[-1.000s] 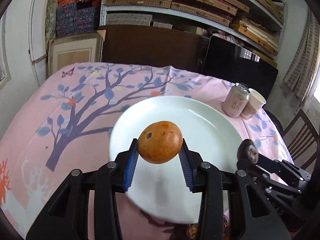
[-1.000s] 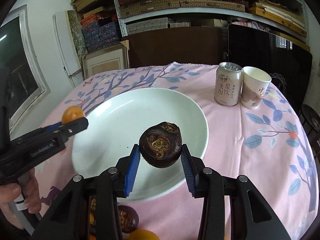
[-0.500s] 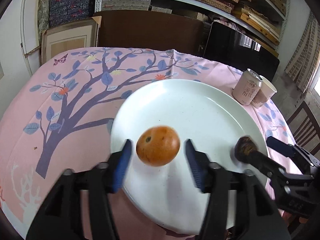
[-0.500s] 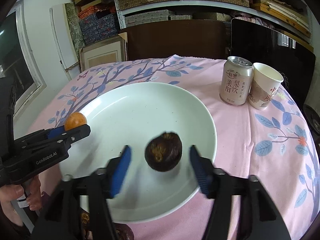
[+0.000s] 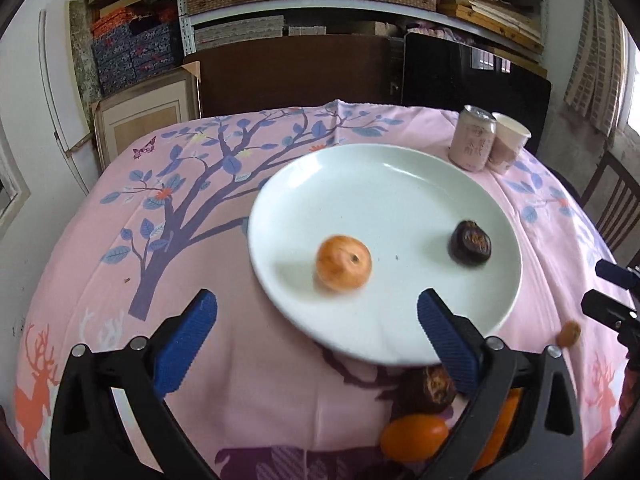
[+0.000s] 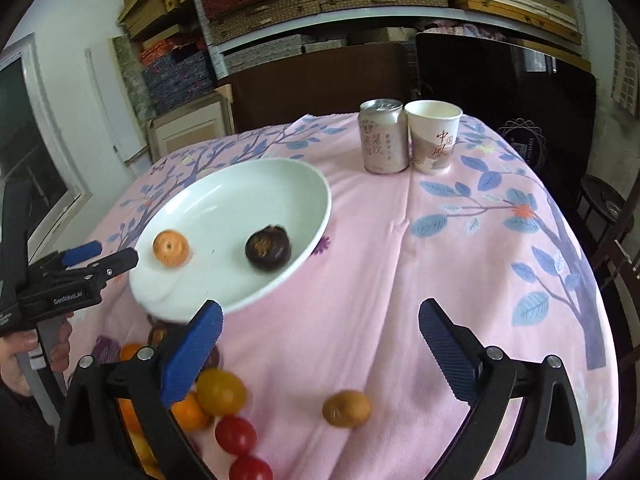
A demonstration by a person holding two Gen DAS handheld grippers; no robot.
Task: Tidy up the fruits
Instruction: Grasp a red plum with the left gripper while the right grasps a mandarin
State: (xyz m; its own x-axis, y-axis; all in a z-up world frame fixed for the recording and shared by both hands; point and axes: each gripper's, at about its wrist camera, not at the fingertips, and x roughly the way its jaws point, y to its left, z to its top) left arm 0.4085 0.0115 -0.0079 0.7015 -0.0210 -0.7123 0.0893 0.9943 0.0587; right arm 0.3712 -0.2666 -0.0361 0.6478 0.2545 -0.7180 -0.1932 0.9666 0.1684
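Observation:
A white plate (image 5: pixel 280 184) lies on the pink tree-print tablecloth. An orange fruit (image 5: pixel 343 263) and a dark purple-brown fruit (image 5: pixel 469 243) rest in it, apart from each other; the right wrist view shows the same orange fruit (image 6: pixel 171 248) and dark fruit (image 6: pixel 267 249). My left gripper (image 5: pixel 316 300) hovers at the plate's near rim, its jaws opening with nothing between them. My right gripper (image 6: pixel 320 310) is over bare cloth to the right of the plate (image 6: pixel 248 176), jaws opening and empty too. Near the front edge lie loose fruits: a yellow tomato (image 6: pixel 221 393), red tomatoes (image 6: pixel 236 435) and a small golden fruit (image 6: pixel 346 408).
A drink can (image 6: pixel 383 141) and a paper cup (image 6: pixel 433 136) stand side by side at the far right of the table. A wooden chair (image 5: pixel 612 208) is at the right. A hand (image 6: pixel 16 356) holds the left gripper's handle. Shelves of boxes fill the back wall.
Both grippers opened wide and let go: the orange fruit and the dark fruit now lie in the plate. Both grippers drew back toward the table's near side.

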